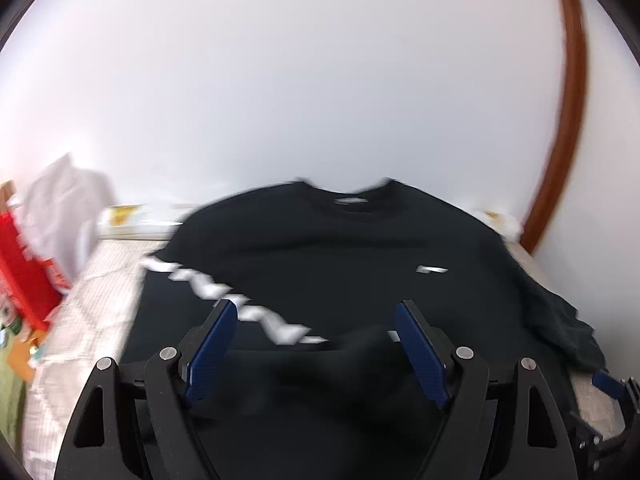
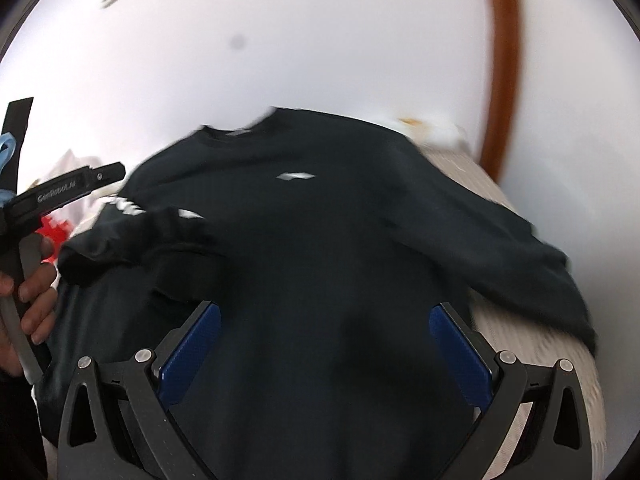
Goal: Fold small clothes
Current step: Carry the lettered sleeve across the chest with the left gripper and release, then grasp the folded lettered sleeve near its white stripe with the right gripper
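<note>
A black long-sleeved sweatshirt (image 1: 340,248) lies face up on a pale quilted bedcover (image 1: 92,320), collar toward the wall. One sleeve with white lettering (image 1: 240,308) is folded across the chest, and its cuff (image 1: 360,344) lies loose between the blue pads of my left gripper (image 1: 316,312), which is open and not pressing on it. In the right wrist view my right gripper (image 2: 325,310) stands open over the lower body of the sweatshirt (image 2: 320,220), gripping nothing. The other sleeve (image 2: 520,248) trails off to the right. A hand (image 2: 36,292) holds the left gripper's handle (image 2: 68,192).
A white wall rises behind the bed, with a brown wooden frame (image 1: 568,120) at the right. A red bag (image 1: 24,272) and a white cloth (image 1: 64,196) sit at the left. A pale printed box (image 1: 136,220) lies along the wall.
</note>
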Tool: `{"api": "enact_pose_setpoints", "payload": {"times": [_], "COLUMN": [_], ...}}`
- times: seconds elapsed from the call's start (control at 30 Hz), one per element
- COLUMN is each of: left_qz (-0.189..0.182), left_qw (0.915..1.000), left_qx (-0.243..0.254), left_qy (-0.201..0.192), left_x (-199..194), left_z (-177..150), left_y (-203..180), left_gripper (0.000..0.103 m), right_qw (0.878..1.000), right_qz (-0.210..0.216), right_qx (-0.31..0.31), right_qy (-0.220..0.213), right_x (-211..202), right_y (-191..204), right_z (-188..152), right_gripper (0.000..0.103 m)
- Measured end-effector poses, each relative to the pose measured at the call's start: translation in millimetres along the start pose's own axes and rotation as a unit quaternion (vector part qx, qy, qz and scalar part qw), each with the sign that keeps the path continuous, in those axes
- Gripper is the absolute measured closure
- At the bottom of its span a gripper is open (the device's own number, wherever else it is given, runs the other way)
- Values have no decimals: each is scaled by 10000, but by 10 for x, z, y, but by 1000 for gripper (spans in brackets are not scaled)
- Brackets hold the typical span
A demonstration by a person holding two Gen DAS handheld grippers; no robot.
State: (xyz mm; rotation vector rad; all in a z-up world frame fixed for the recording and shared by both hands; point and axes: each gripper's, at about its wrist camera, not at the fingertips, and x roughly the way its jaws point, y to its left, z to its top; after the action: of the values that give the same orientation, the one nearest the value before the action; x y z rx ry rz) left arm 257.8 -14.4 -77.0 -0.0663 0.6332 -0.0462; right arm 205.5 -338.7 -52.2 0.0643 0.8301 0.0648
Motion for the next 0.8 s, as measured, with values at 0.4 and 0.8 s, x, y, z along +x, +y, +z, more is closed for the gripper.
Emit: {"api": "enact_pose_setpoints", "payload": {"times": [0.4, 0.8], "left_qz": [1074, 1041], "left_qw": [9912, 9878], "left_qx": [-771, -1086], "left_qy": [109, 408], "left_x": [268, 582], "left_z": [-50, -325], "left_y": [1588, 1843], "left_gripper": [22, 22], "right_qw": [9965, 9925], "right_qz": [667, 1088], "right_qx": [-481, -439], "right_qy": [129, 348], "right_x": [878, 1290], "right_y": [1104, 1125], "right_z": [487, 266], "right_gripper": [21, 20]}}
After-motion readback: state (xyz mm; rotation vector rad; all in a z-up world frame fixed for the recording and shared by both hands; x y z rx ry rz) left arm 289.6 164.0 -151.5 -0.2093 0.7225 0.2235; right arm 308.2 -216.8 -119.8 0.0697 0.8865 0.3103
